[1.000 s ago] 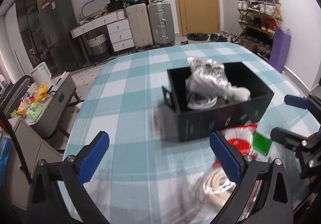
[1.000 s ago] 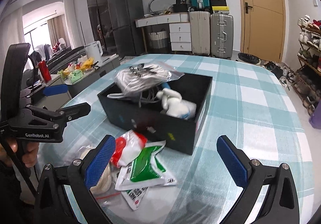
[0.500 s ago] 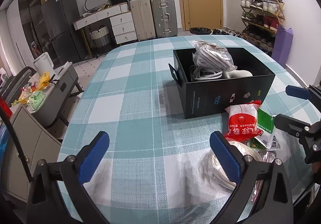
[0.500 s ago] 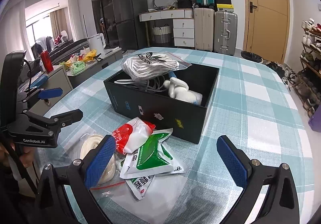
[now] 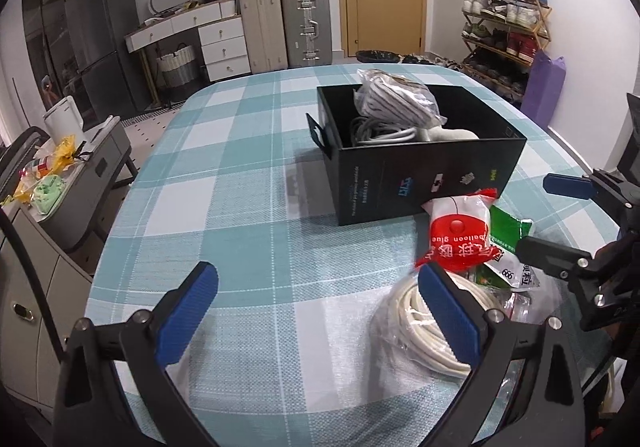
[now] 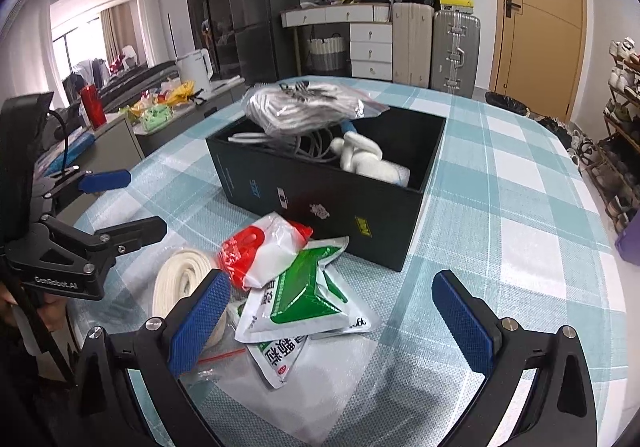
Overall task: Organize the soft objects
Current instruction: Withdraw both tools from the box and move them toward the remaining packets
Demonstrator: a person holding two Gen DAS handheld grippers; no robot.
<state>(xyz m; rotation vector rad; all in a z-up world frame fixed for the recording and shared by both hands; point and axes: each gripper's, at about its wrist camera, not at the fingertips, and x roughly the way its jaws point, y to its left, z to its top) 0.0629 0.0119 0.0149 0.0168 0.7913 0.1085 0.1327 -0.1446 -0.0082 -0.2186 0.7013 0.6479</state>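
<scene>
Black box point(image 6: 340, 203), frame centre, on checked table point(image 6: 500, 207): collection point, already holding bagged cord point(image 6: 304, 109) and white soft toy point(image 6: 368, 161). Red pouch point(image 6: 260, 251), green pouch point(image 6: 308, 295), white rope coil point(image 5: 420, 323) heaped just beside box front, awaiting transfer. Left gripper point(image 5: 320, 311) and right gripper point(image 6: 332, 323): fingers wide, empty, poised near heap, lower frame.

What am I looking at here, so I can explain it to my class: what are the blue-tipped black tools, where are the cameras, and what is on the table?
A person holds two handheld tools, each ending in a two-finger gripper with a camera looking along its fingers. One picture is from the left gripper, the other from the right gripper. Both are open and hold nothing. On the checked tablecloth stands a black box containing a bagged bundle, cables and a white soft toy. Beside the box lie a red and white packet, green and white packets and a bagged white coil.
</scene>
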